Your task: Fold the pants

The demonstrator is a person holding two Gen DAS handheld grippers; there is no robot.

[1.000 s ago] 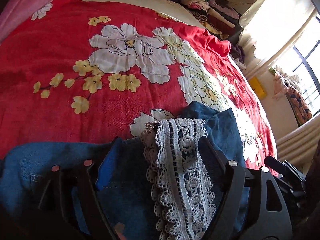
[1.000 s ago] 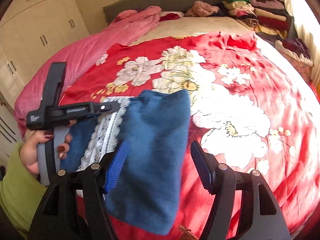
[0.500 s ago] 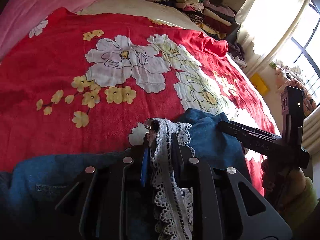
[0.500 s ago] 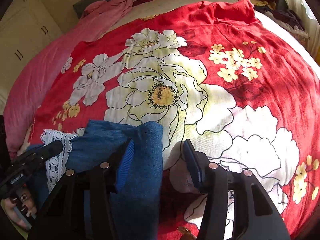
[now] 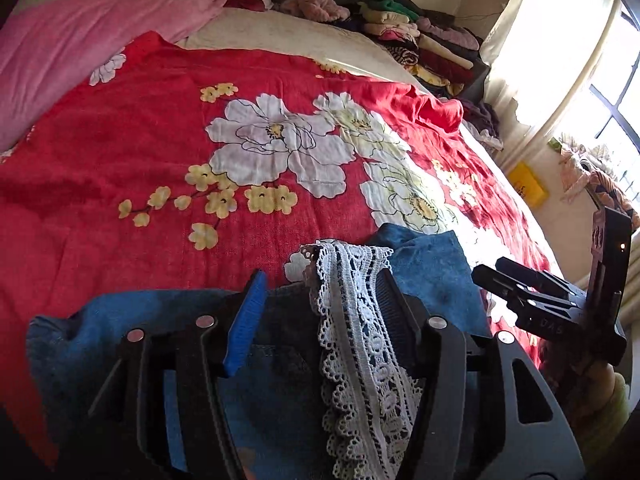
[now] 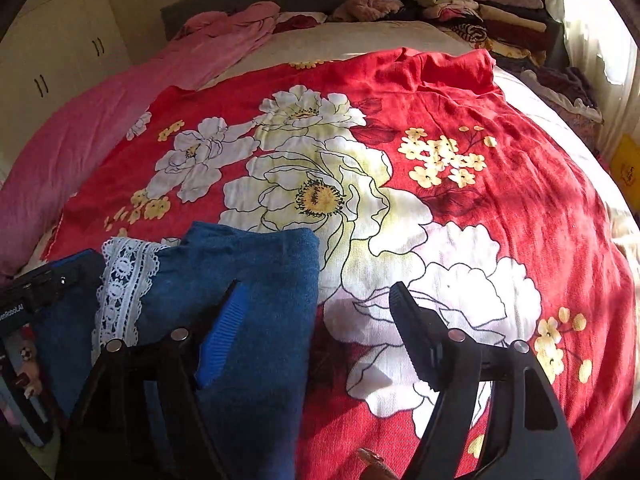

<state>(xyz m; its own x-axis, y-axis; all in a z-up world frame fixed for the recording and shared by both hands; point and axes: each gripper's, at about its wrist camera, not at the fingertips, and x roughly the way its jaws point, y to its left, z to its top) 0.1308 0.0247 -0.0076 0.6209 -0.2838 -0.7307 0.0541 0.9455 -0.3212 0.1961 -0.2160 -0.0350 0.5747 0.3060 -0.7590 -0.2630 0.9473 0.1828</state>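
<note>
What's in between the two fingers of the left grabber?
In the left wrist view, the white lace trim and blue pants lie between the open left gripper fingers.

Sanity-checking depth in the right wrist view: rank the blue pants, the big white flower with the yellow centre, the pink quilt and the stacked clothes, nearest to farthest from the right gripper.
1. blue pants: under the right gripper's left finger.
2. big white flower: ahead, mid-bed.
3. pink quilt: far left edge.
4. stacked clothes: far right, by the headboard.
</note>
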